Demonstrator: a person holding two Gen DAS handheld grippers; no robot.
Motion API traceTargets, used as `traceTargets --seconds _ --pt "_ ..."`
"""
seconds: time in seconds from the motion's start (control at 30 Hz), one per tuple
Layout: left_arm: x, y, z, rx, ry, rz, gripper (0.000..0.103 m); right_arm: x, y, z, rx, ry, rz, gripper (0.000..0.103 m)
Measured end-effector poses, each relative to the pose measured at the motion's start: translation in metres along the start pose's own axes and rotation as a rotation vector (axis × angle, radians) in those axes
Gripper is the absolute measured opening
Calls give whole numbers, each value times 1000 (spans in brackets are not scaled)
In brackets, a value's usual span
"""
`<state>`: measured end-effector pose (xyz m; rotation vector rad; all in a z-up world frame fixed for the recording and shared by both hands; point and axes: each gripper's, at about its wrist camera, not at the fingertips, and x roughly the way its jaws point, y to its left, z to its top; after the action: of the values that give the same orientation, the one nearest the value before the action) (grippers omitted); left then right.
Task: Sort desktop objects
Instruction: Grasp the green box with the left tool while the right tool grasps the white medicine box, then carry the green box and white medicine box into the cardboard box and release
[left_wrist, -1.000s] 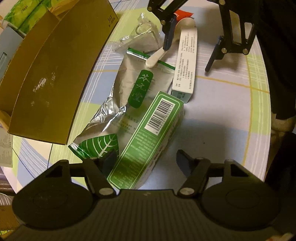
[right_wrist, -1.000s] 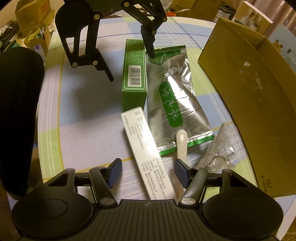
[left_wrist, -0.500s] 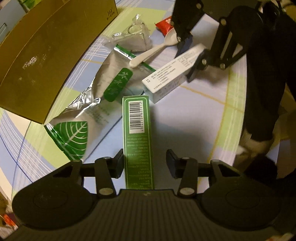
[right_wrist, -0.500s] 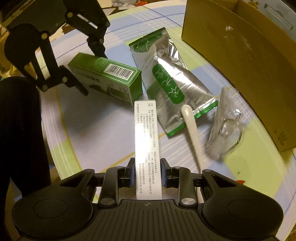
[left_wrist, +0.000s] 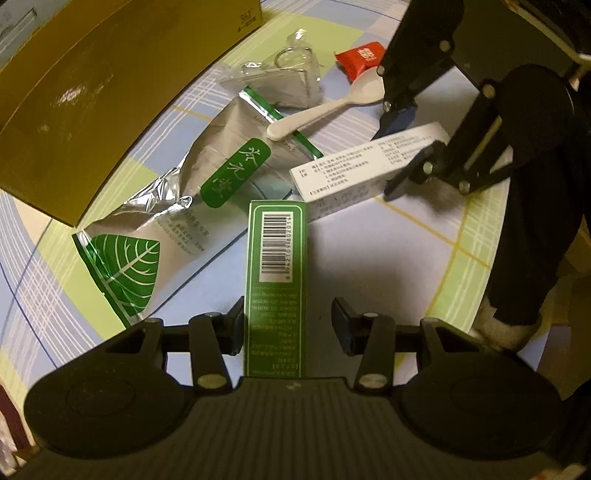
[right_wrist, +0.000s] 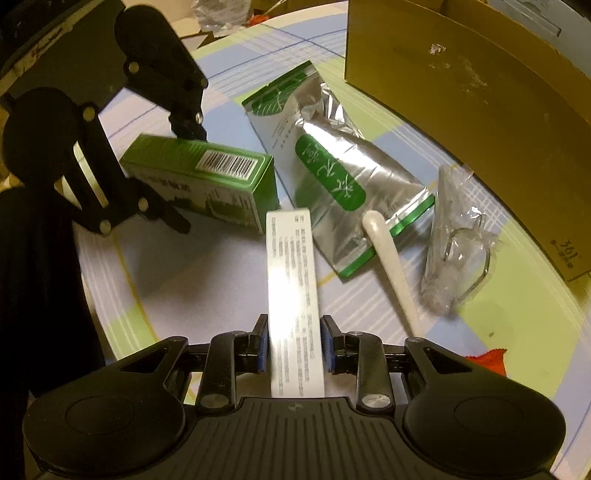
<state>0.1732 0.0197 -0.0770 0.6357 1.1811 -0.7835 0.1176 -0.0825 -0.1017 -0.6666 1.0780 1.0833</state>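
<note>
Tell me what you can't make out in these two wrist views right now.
- Cardboard box: inside hidden by its own wall, both views.
- White box: print too small and glared out, right wrist view.
- Red packet: mostly hidden behind the right gripper.
- Clear bag: contents unclear through crinkled plastic, beyond a wire ring.
- Green box: its near end is cut off by the left gripper body.
</note>
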Motion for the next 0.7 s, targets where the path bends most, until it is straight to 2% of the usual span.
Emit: traceTargets --seconds 0.17,0.4,0.7 --pt "6 6 4 -65 5 -19 41 6 0 7 7 2 -2 26" --pt "10 9 1 -123 13 0 26 8 2 8 21 0 -5 26" --pt "3 6 -3 -171 31 30 25 -12 9 -5 94 -43 -21 23"
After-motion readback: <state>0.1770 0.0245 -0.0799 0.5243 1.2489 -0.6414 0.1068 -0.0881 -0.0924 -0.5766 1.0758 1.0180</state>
